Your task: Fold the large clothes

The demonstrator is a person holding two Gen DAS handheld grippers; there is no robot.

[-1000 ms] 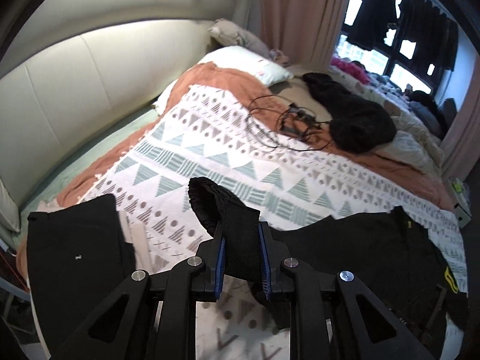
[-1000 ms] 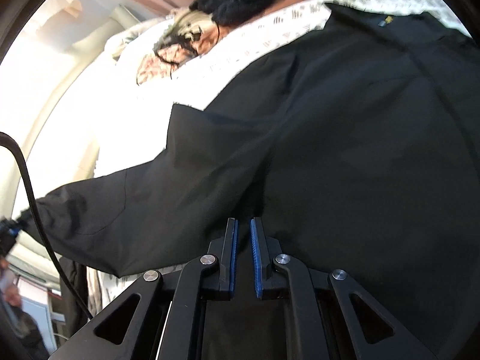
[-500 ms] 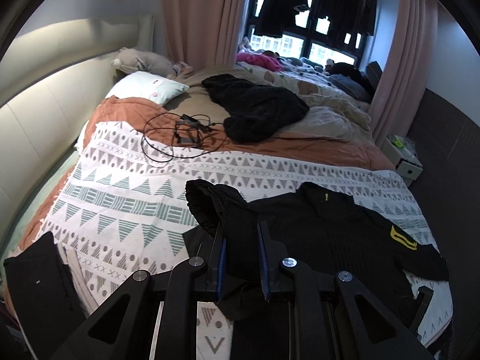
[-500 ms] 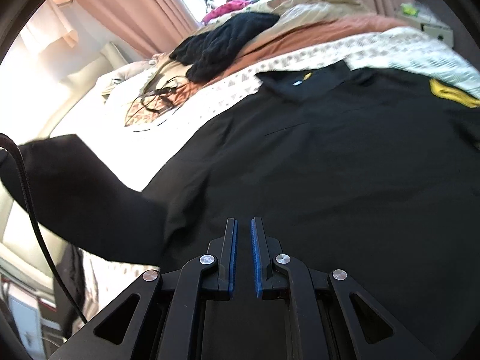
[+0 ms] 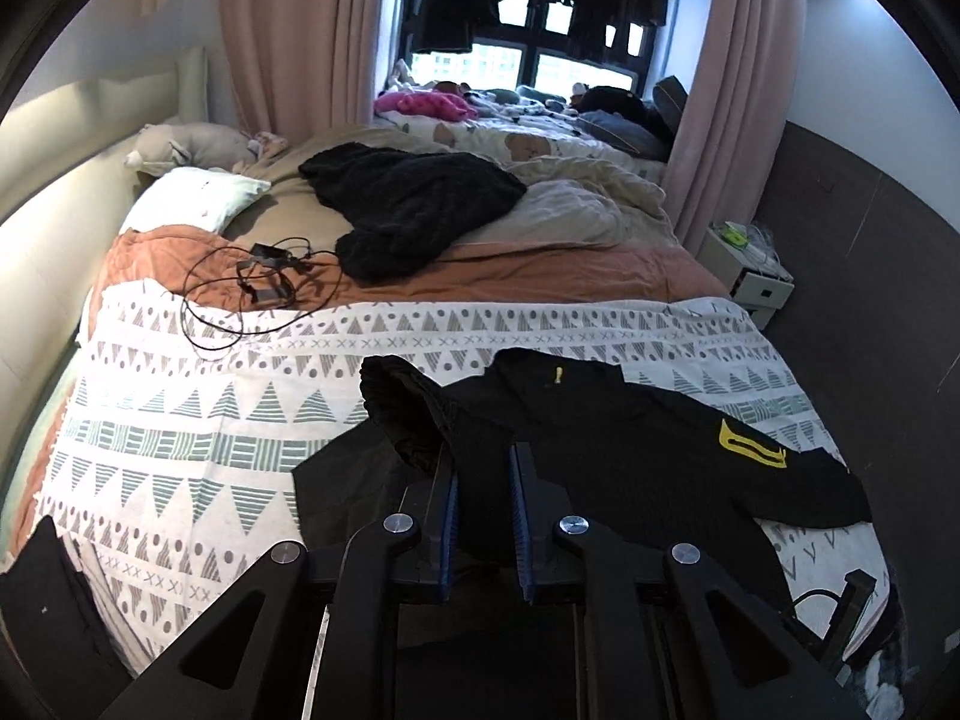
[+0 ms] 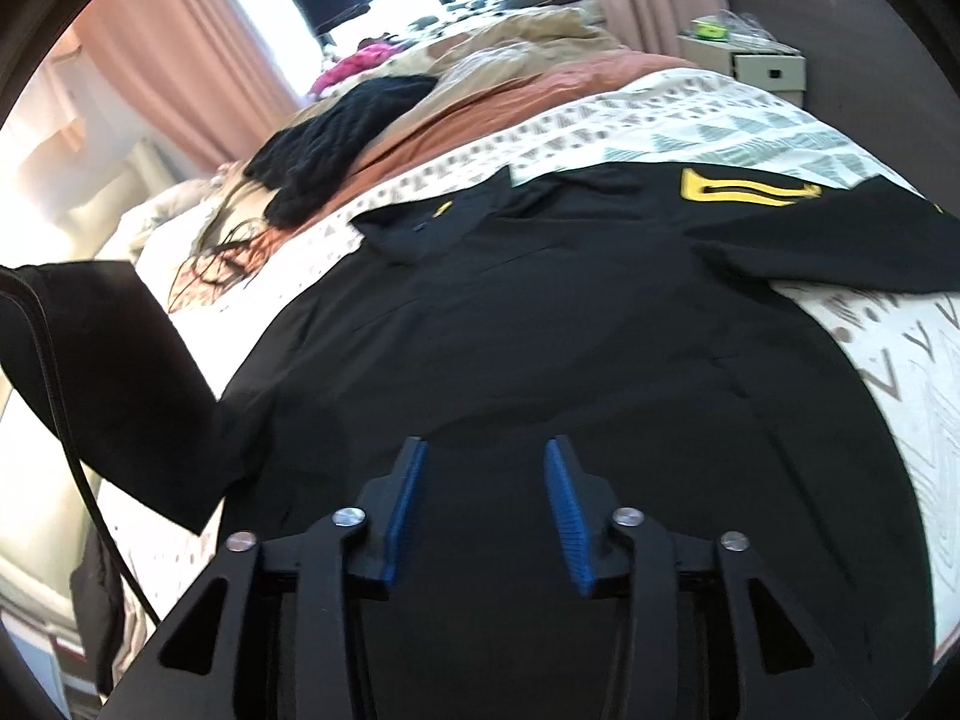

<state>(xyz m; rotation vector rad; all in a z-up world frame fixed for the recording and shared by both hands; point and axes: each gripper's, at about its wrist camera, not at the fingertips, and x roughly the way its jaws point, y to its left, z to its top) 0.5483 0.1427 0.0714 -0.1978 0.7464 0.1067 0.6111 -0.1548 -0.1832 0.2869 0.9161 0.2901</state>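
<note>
Gripping sleeve: left gripper [image 5: 483,468] pinches the black shirt [image 5: 606,444]
Right gripper [image 6: 485,468]: jaws just parted, empty above shirt
Bed: patterned blanket [image 5: 198,420]

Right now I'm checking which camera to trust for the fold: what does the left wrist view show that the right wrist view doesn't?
Only the left wrist view shows the left gripper shut on the sleeve of the black shirt, plus the white pillow and a dark folded garment at the bed's near corner.

Only the right wrist view shows the right gripper, its jaws just opened, pads clear of the cloth beneath.

Both share the shirt's yellow emblem, the patterned blanket, the tangled cable and the black knit.
</note>
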